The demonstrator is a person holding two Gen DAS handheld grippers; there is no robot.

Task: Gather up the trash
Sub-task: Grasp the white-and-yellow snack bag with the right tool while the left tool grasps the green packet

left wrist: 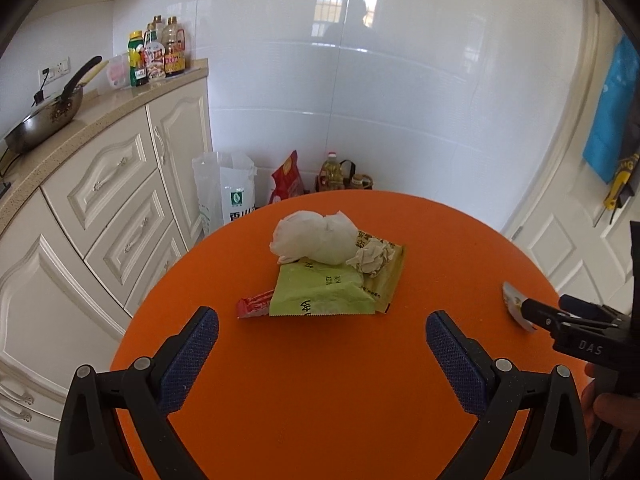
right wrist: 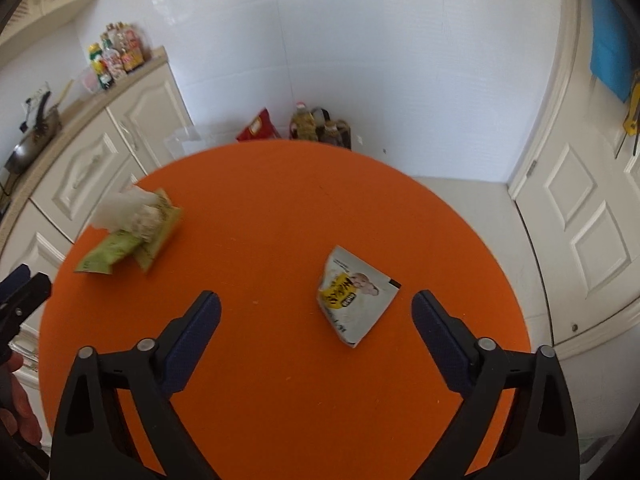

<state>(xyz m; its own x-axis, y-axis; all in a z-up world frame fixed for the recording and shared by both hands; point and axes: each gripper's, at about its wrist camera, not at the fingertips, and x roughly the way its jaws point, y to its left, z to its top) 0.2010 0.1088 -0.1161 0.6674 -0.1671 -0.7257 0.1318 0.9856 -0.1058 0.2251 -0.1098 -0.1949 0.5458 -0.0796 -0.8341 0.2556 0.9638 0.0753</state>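
A pile of trash lies on the round orange table (left wrist: 320, 380): a crumpled white tissue (left wrist: 316, 240), a smaller paper wad (left wrist: 370, 258), a green wrapper (left wrist: 320, 292), a yellow-brown wrapper (left wrist: 390, 280) and a red wrapper (left wrist: 256, 306). My left gripper (left wrist: 322, 322) hovers open just in front of the pile, touching nothing. Apart from the pile lies a white-and-yellow packet (right wrist: 354, 296). My right gripper (right wrist: 316, 304) is open above the table, with the packet lying between its fingers, nearer the right one; the pads do not touch it. The pile (right wrist: 132, 228) is blurred at the left of the right wrist view.
Cream cabinets (left wrist: 112, 200) with a wok (left wrist: 44, 120) and sauce bottles (left wrist: 158, 56) run along the left. Bags (left wrist: 226, 192) and an oil bottle (left wrist: 332, 172) stand on the floor behind the table. A white door (right wrist: 580, 220) is at the right.
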